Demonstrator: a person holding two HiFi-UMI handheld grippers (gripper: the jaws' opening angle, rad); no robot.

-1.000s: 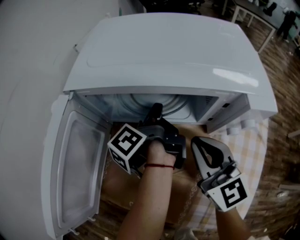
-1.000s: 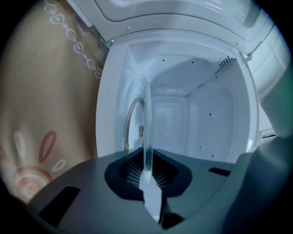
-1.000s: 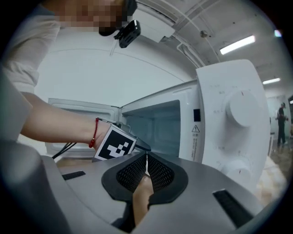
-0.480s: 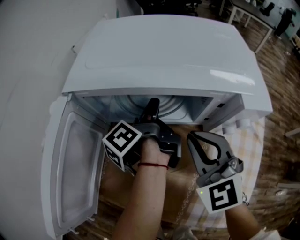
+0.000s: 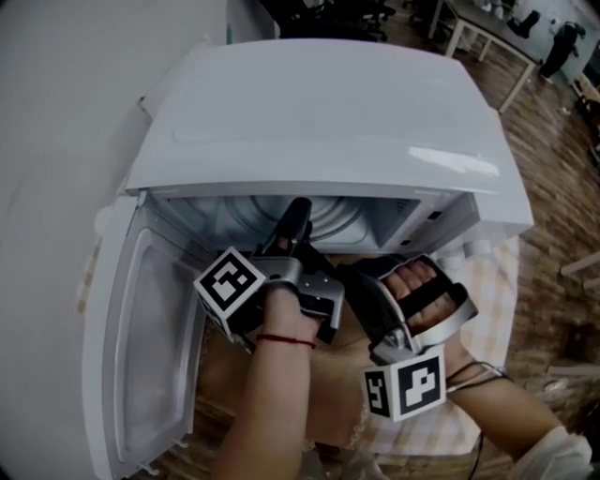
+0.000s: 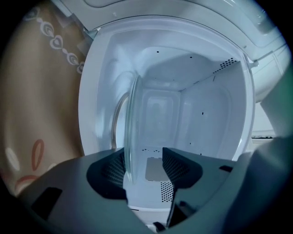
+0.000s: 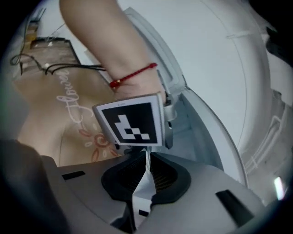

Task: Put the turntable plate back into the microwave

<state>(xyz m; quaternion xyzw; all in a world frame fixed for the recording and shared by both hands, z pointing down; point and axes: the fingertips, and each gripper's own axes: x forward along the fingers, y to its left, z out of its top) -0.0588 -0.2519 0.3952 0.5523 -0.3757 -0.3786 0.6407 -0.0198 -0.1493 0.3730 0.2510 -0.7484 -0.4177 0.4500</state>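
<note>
The clear glass turntable plate (image 6: 130, 114) is inside the white microwave (image 5: 309, 103), edge-on in the left gripper view and close over the cavity floor. In the head view its ringed glass (image 5: 342, 211) shows under the roof. My left gripper (image 6: 144, 167) reaches into the opening (image 5: 298, 214). Its jaws are opening, and the plate's rim sits between them, nearer one pad, with a gap to the other. My right gripper (image 5: 361, 281) hovers outside the front, rolled with the hand uppermost. Its jaws (image 7: 147, 171) are shut on nothing and point at the left gripper's marker cube (image 7: 130, 121).
The microwave door (image 5: 150, 347) hangs open at the left. A brown patterned cloth (image 5: 342, 394) covers the table in front, with a checkered cloth (image 5: 487, 309) at the right. Wooden floor and desks (image 5: 487, 28) lie beyond.
My right gripper has rolled over and shifted left, toward the left hand. My left gripper has stayed in the microwave's mouth.
</note>
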